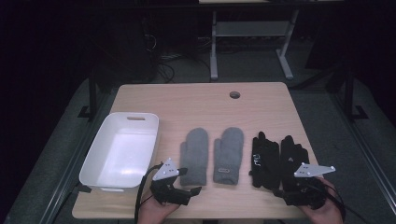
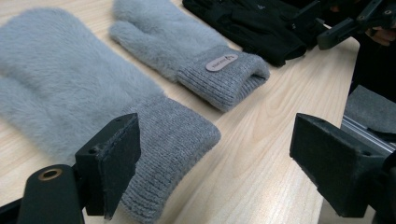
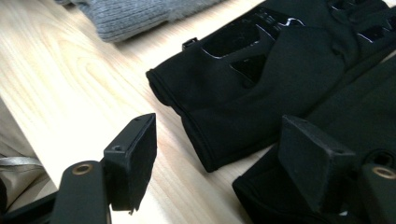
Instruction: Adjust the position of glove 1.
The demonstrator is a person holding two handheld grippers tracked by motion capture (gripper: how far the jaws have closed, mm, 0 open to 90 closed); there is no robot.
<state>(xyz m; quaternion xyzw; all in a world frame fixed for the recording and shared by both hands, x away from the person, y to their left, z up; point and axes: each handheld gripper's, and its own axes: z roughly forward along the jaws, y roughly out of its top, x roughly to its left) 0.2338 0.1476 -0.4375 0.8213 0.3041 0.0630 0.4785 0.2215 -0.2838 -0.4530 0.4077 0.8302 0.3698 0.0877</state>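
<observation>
Grey mittens and black gloves are laid out in a row on a pale wooden table (image 1: 196, 100), cuffs turned toward the person. The left grey mitten (image 1: 195, 156) and the right grey mitten (image 1: 228, 155) are placed side by side at the centre; a small label is seen on the right one's cuff. Just beyond them to the right, the left black glove (image 1: 265, 158) and the right black glove (image 1: 293, 158) are set close together. A white plastic bin (image 1: 122, 150) is stood at the table's left edge. The left gripper (image 1: 194, 190) is held released, jaws parted, just short of the left mitten's ribbed cuff. The right gripper (image 1: 280, 192) is likewise held spread wide at the cuffs of the black gloves, nothing grasped.
</observation>
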